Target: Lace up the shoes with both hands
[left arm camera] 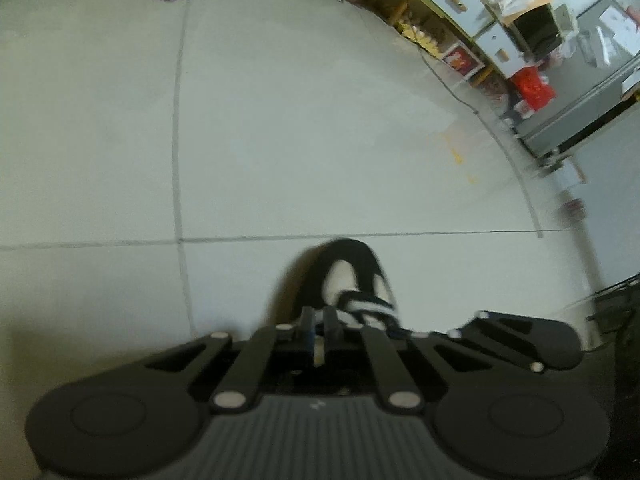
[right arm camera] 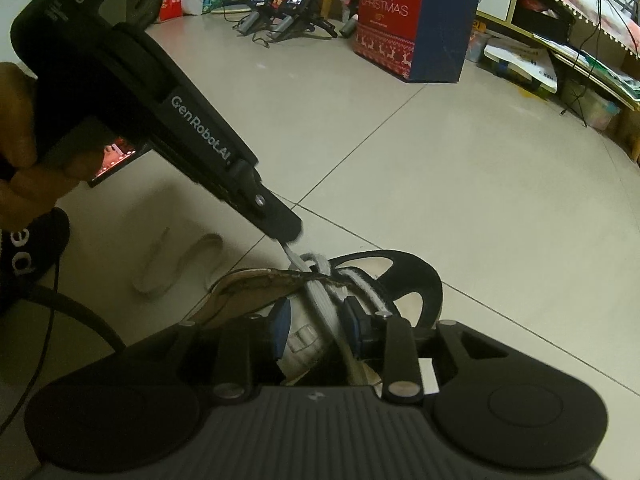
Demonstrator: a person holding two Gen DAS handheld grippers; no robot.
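The left hand-held gripper is clamped on the white lace just above the black-and-white shoe; the right hand-held gripper stands apart, straddling the shoe's tongue.

Shoe sits on the floor, toe pointing away. Right claw is over its tongue, lace running between the fingers. Left claw comes in from upper left, tip at the lace end above the eyelets. Loose insole lies left of the shoe. Gift box stands far behind.
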